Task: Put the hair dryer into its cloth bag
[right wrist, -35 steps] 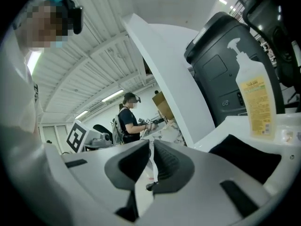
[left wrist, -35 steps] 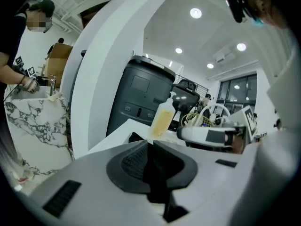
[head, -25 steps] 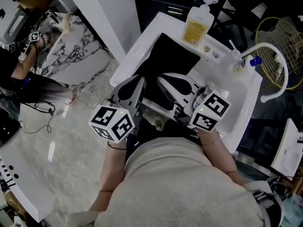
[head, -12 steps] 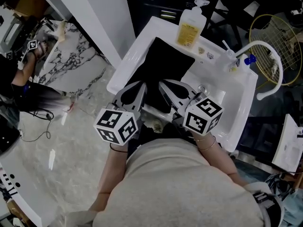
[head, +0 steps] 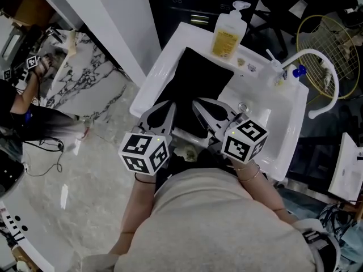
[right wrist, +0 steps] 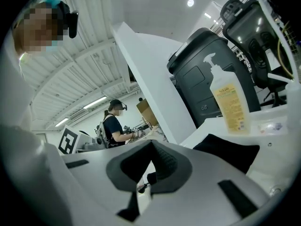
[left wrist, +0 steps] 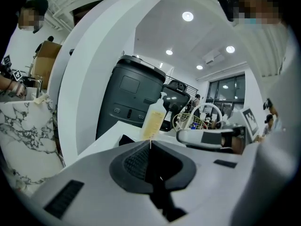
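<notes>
While poised side by side, clamped shut on nothing: left gripper [left wrist: 149,147] and right gripper [right wrist: 150,147]. Just ahead, black cloth bag [head: 198,78], flat; beyond it, soap bottle [head: 226,35].

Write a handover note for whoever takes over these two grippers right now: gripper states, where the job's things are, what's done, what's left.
Left gripper: fingers shut, empty, at the sink unit's near edge.
Right gripper: fingers shut, empty, beside it.
Black cloth bag: lying on the white sink unit, ahead of both grippers; a pump bottle stands beyond it.
Hair dryer: not visible in any view.
Done: nothing evident.
Left: locate the dryer, open the bag, put it in.
</notes>
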Available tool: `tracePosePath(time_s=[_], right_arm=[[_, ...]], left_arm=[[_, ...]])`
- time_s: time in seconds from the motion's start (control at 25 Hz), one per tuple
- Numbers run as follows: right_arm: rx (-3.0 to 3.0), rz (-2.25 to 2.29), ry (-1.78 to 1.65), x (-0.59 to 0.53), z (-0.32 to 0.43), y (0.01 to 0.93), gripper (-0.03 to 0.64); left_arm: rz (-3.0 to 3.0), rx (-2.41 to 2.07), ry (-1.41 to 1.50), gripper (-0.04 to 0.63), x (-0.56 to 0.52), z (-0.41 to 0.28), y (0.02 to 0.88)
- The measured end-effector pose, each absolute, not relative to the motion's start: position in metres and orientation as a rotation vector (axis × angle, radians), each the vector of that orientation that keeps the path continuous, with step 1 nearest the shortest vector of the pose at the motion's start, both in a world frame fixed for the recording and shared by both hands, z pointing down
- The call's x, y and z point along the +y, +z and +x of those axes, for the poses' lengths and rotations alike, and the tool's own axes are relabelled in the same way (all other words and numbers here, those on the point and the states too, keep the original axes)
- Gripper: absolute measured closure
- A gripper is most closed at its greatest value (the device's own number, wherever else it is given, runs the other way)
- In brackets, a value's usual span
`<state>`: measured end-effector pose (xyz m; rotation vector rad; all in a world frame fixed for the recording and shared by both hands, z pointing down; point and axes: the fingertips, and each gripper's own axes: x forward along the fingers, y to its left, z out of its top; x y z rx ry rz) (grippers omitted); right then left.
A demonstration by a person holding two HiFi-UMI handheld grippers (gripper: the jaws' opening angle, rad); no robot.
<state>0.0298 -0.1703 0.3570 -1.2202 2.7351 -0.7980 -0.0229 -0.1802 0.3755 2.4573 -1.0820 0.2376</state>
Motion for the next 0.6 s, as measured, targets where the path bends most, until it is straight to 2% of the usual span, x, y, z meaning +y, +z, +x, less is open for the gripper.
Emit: tracePosePath(time_s=[0.6], right_arm=[[2.794,-1.226,-0.777,-0.167,0.022,0.365,0.618]], left_arm=[[2.408,-1.040,0.373,0.584,-0.180,-0.024,0.397]])
